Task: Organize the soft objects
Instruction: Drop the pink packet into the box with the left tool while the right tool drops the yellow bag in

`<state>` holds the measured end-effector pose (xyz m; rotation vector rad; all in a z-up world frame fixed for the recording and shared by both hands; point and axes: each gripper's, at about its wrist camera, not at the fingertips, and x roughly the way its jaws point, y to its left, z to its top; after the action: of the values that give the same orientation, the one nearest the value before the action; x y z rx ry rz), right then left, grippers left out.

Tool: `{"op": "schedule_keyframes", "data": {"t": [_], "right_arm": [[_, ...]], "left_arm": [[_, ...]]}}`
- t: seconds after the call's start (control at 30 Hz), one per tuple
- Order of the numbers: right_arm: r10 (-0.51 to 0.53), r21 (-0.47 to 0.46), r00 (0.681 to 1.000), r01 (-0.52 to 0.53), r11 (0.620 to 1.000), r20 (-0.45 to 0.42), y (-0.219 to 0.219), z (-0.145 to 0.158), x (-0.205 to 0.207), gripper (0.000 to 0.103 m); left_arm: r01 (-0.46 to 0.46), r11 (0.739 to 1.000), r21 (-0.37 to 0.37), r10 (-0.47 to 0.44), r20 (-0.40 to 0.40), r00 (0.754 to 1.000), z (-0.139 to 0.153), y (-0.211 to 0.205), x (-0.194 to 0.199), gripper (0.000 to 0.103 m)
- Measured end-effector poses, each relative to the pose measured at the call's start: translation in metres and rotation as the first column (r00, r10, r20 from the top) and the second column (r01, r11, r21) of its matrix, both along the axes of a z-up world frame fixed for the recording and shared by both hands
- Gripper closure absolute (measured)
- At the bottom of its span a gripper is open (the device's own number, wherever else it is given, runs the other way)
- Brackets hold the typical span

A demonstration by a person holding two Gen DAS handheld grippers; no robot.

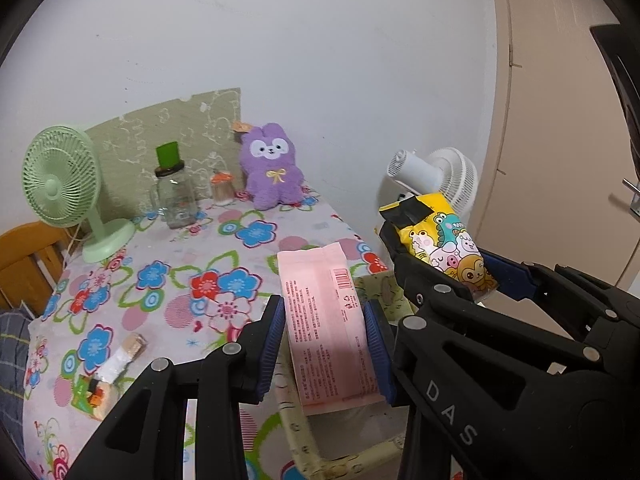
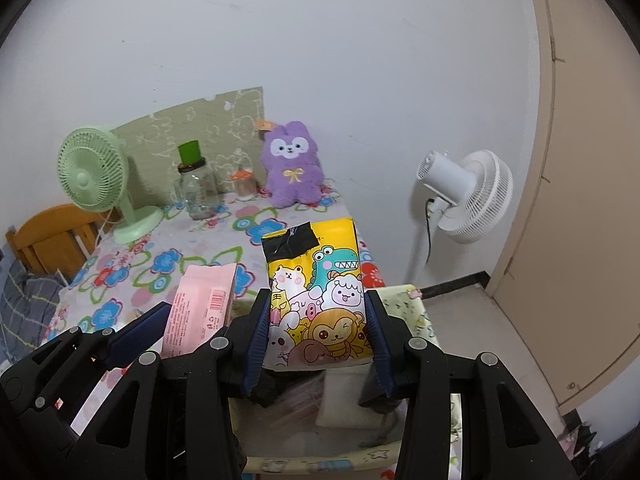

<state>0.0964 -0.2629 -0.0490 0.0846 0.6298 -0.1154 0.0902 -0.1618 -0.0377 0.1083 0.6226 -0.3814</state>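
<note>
My left gripper [image 1: 325, 320] is shut on a pink tissue pack [image 1: 324, 320], held upright above a pale yellow fabric basket [image 1: 344, 456]. My right gripper [image 2: 316, 320] is shut on a yellow tissue pack [image 2: 316, 300] printed with cartoon animals, over the same basket [image 2: 416, 308]. From the left wrist view the yellow pack [image 1: 440, 240] and the right gripper [image 1: 444, 268] sit to the right. In the right wrist view the pink pack [image 2: 200, 308] sits to the left. A purple plush bunny [image 1: 272, 168] [image 2: 294, 164] leans on the wall at the table's far edge.
On the flowered tablecloth [image 1: 180, 276] stand a green desk fan [image 1: 60, 192], a glass jar with a green lid [image 1: 174, 192] and a small orange-capped bottle [image 1: 222, 188]. Small packets [image 1: 112, 376] lie near the left edge. A white floor fan [image 2: 468, 196] stands right of the table, a wooden chair [image 2: 52, 236] left.
</note>
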Motion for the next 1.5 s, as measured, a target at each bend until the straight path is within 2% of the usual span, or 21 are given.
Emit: {"op": "schedule_keyframes", "data": {"t": [0.53,0.77,0.97,1.1,1.2,1.27,1.33,1.4,1.5], "right_arm": [[-0.006,0.019,0.997,0.008,1.0,-0.079,-0.026,-0.035,0.008,0.055],[0.009,0.048,0.994,-0.004,0.999,-0.105,-0.028,-0.047,0.01,0.055],[0.03,0.074,0.993,-0.022,0.997,-0.118,-0.027,-0.052,0.015,0.054],[0.04,0.091,0.991,-0.028,0.995,-0.127,-0.025,-0.056,0.019,0.053],[0.049,0.102,0.991,-0.036,0.994,-0.125,-0.023,-0.057,0.02,0.051],[0.049,0.102,0.991,-0.036,0.994,-0.126,-0.022,-0.056,0.019,0.045],[0.045,0.113,0.991,-0.031,0.993,-0.124,-0.023,-0.056,0.019,0.029],[0.037,0.123,0.992,-0.022,0.992,-0.122,-0.023,-0.056,0.018,0.027],[0.025,0.113,0.992,-0.011,0.994,-0.124,-0.02,-0.054,0.016,0.025]], "left_arm": [[0.005,1.0,0.022,-0.003,-0.085,0.996,-0.033,-0.024,0.007,0.06],[-0.007,0.998,0.056,0.013,-0.103,0.995,-0.04,-0.025,0.008,0.039],[-0.016,0.996,0.083,0.025,-0.11,0.994,-0.043,-0.024,0.011,0.031],[-0.018,0.995,0.1,0.03,-0.119,0.992,-0.045,-0.022,0.013,0.029],[-0.008,0.996,0.092,0.019,-0.125,0.992,-0.045,-0.021,0.014,0.027],[-0.002,0.996,0.087,0.013,-0.128,0.992,-0.045,-0.021,0.013,0.025],[0.001,0.997,0.083,0.009,-0.124,0.992,-0.044,-0.021,0.012,0.021],[-0.014,0.995,0.096,0.025,-0.114,0.993,-0.043,-0.021,0.011,0.016],[-0.016,0.996,0.092,0.027,-0.116,0.993,-0.042,-0.018,0.009,0.015]]}}
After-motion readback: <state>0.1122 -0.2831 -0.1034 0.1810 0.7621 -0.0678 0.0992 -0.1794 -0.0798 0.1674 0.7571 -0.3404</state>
